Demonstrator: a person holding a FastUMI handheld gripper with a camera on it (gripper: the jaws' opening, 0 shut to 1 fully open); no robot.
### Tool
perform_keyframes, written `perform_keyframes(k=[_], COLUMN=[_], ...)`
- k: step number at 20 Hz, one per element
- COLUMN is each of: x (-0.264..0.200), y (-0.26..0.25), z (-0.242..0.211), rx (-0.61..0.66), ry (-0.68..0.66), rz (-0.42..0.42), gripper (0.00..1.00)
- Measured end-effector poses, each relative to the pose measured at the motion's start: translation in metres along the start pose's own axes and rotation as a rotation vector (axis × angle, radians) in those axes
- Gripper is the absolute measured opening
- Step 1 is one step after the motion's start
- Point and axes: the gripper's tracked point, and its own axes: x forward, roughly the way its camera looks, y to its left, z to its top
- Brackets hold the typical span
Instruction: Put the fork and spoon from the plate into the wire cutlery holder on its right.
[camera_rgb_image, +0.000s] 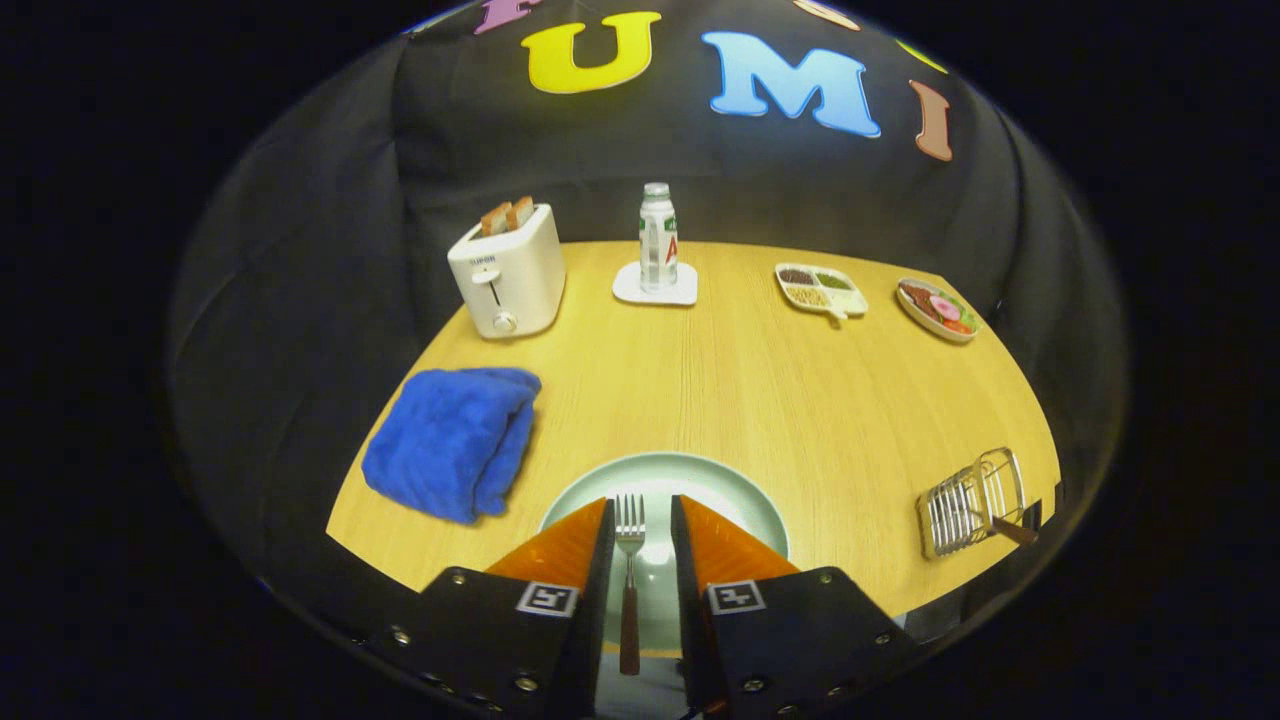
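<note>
A pale green plate (700, 464) lies at the table's near edge. On it rests a fork (630, 525) with a brown handle, tines pointing away from me. My gripper (641, 507) is open, one finger on each side of the fork. The fork lies closer to the left finger, with a gap to the right one. The wire cutlery holder (970, 505) stands on the table to the right of the plate, near the table's edge. A brown handle (1016, 531) sticks out of it.
A folded blue towel (455, 440) lies left of the plate. At the far side of the wooden table (760, 380) stand a white toaster (508, 270) with bread, a bottle (657, 240) on a coaster, a divided dish (820, 290) and a plate of food (937, 308).
</note>
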Motion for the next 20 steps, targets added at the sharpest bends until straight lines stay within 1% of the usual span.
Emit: perform_keyframes(k=[1, 2, 5, 6, 12, 14, 15, 16, 17, 18, 20], x=[0.007, 0.014, 0.027, 0.032, 0.043, 0.042, 0.049, 0.043, 0.042, 0.045, 0.043], y=[-0.002, -0.001, 0.004, 0.004, 0.008, 0.002, -0.002, -0.005, -0.007, -0.005, -0.012], z=[-0.014, -0.023, -0.047, -0.056, -0.096, -0.105, -0.104, -0.101, -0.099, -0.101, -0.098], rx=[0.005, 0.012, 0.038, 0.035, -0.004, -0.029, -0.045, -0.053, -0.053, -0.055, -0.066], ry=[0.026, 0.058, 0.131, 0.158, 0.282, 0.313, 0.319, 0.325, 0.317, 0.315, 0.309], rz=[-0.016, -0.019, 0.038, 0.042, 0.039, 0.019, 0.02, 0.02, 0.019, 0.018, -0.023], gripper=[0.38, 0.39, 0.39, 0.39, 0.39, 0.39, 0.25, 0.1, 0.1, 0.02, 0.02])
